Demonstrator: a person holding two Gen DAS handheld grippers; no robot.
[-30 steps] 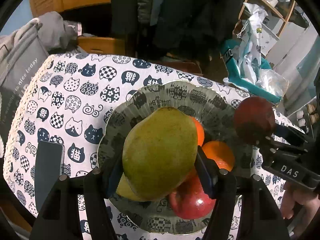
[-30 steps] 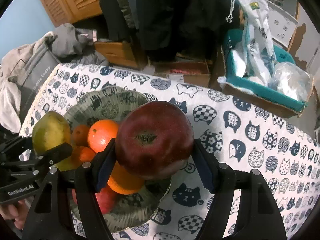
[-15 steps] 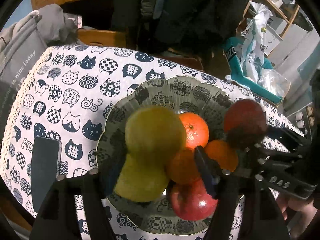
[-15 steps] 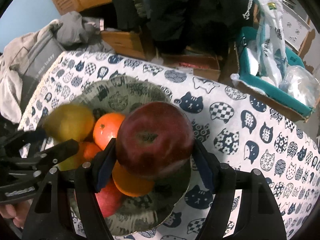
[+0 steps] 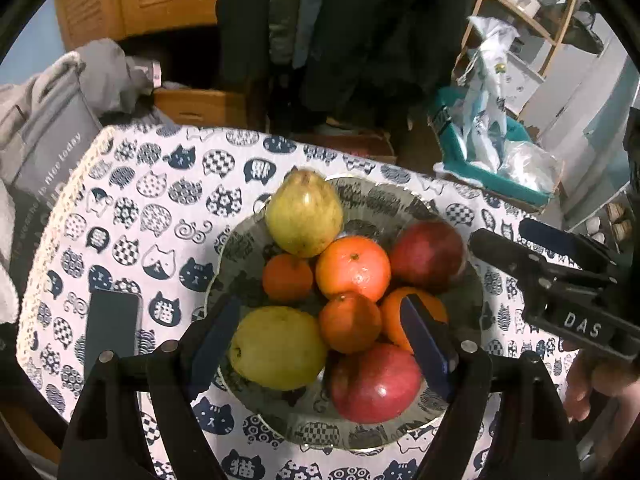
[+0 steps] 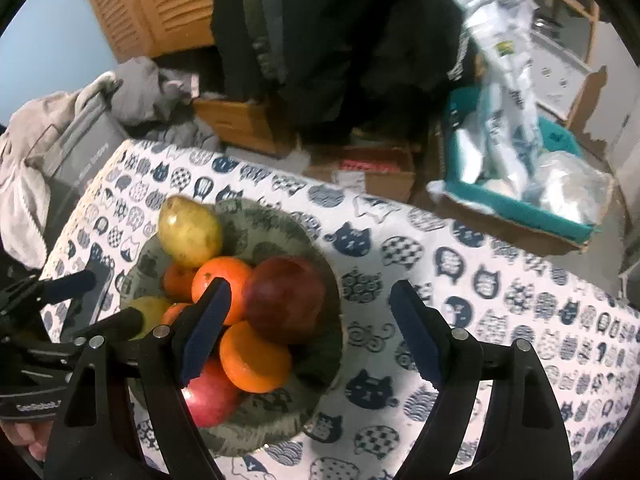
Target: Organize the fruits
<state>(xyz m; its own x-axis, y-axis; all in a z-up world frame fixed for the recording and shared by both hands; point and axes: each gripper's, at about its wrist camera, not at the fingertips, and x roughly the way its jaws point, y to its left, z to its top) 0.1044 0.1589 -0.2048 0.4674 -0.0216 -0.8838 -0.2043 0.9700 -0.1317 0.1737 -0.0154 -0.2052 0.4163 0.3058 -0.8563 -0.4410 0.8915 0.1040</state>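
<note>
A grey patterned bowl (image 5: pixel 384 200) holds the fruit. A green mango-like fruit (image 5: pixel 304 214) lies at its far side, a dark red apple (image 5: pixel 428 254) at its right. Several oranges (image 5: pixel 353 268), a yellow pear (image 5: pixel 278 348) and a bright red apple (image 5: pixel 376 382) fill the rest. My left gripper (image 5: pixel 320 340) hovers over the pile, jaws opening, pads touching nothing. My right gripper (image 6: pixel 310 328) hangs above the bowl's right edge (image 6: pixel 280 420), jaws opening and clear of the dark red apple (image 6: pixel 284 300). Each gripper shows in the other's view: right (image 5: pixel 520 240), left (image 6: pixel 94 302).
A dark phone (image 5: pixel 112 328) lies on the cat-print tablecloth (image 5: pixel 168 200) left of the bowl. Grey clothing and a bag (image 5: pixel 52 136) hang off the table's left end. Behind the far edge stand cardboard boxes and a teal box (image 5: pixel 488 176) of plastic bags.
The left gripper let go of the green fruit, which now rests at the bowl's far side. The right gripper released the dark red apple into the bowl. Both jaws widened and both grippers rose.
</note>
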